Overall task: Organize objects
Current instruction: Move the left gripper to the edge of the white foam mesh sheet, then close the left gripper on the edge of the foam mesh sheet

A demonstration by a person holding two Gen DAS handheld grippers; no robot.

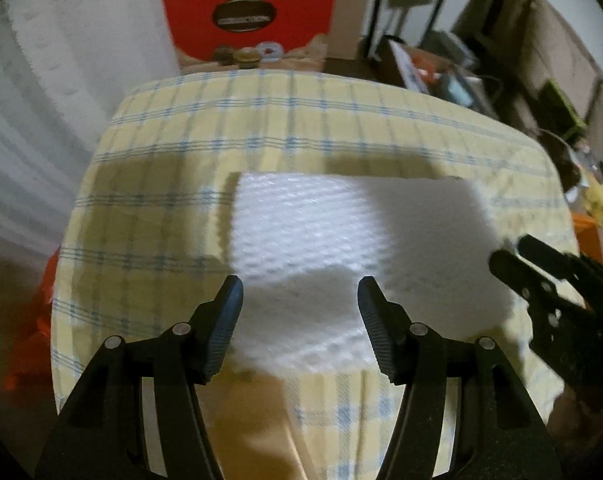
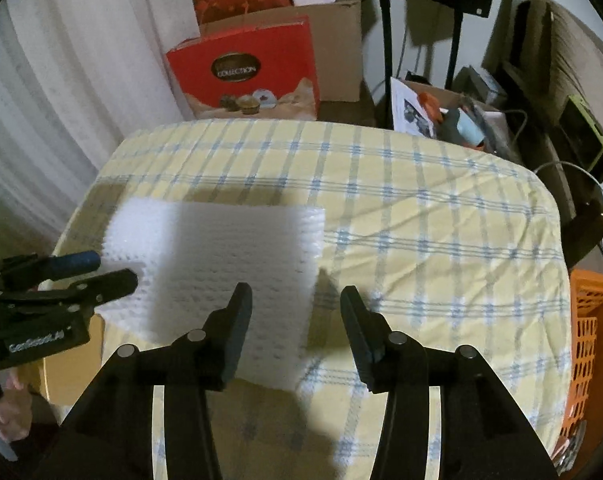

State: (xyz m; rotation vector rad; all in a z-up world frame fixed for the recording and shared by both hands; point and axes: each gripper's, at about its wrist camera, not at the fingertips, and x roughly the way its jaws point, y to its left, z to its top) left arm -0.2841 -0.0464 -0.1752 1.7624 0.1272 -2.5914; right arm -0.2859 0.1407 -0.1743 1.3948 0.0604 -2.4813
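A white embossed paper towel point(image 1: 321, 232) lies flat on a table covered with a yellow and blue plaid cloth point(image 1: 301, 120). My left gripper point(image 1: 300, 304) hovers over the towel's near edge, its blue-padded jaws wide apart and empty. In the right wrist view the paper towel point(image 2: 221, 264) lies left of centre on the cloth point(image 2: 441, 220). My right gripper point(image 2: 296, 306) stands open above the towel's right edge, gripping nothing. The right gripper point(image 1: 509, 254) also shows at the towel's right side, and the left gripper point(image 2: 109, 270) at its left edge.
A red chocolate box point(image 2: 245, 76) leans against cardboard boxes behind the table. An orange crate point(image 2: 585, 340) stands to the right. A box of clutter point(image 2: 453, 120) sits at the back right, a white curtain point(image 2: 61, 80) hangs left. A hand point(image 2: 9, 408) shows bottom left.
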